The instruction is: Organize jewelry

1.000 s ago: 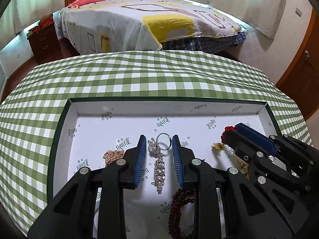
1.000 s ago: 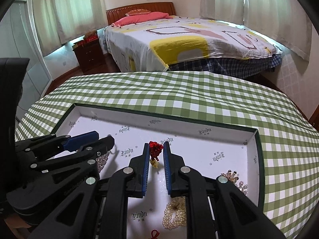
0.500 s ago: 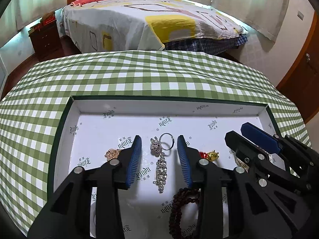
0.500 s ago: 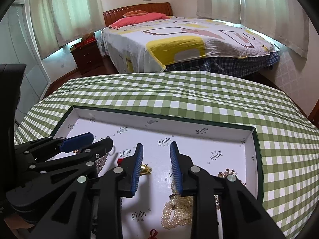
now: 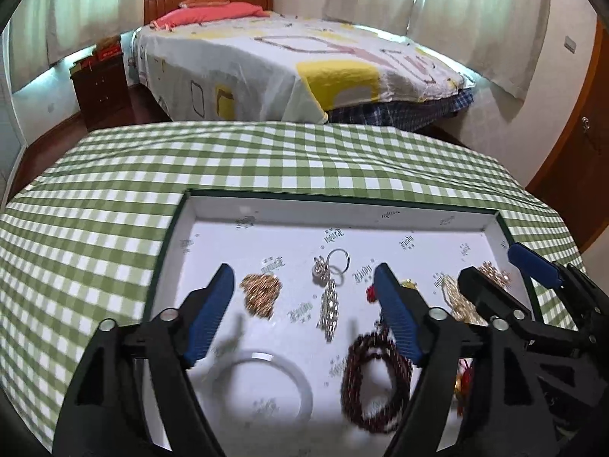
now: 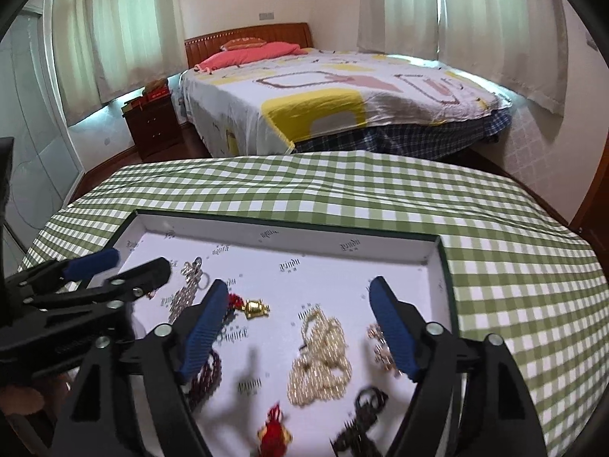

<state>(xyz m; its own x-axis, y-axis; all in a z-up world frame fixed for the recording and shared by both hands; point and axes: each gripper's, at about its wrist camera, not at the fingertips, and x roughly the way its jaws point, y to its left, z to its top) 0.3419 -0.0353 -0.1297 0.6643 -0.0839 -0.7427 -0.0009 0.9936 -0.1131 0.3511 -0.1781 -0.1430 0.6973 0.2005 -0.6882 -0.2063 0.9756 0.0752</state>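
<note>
left gripper (image 5: 302, 285) jaws opening, backed off silver keychain (image 5: 329, 297), right gripper (image 6: 298, 302) opening, gold charm (image 6: 255, 307) dropped in tray (image 6: 342, 230), both pulled back

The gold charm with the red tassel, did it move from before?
Yes. The gold charm was up between the right tool's fingers; now it lies on the tray floor, left of the pearl necklace, nearer the left finger.

Bare far strip of the tray (image 5: 289, 236), jewelry-crowded near half.
</note>
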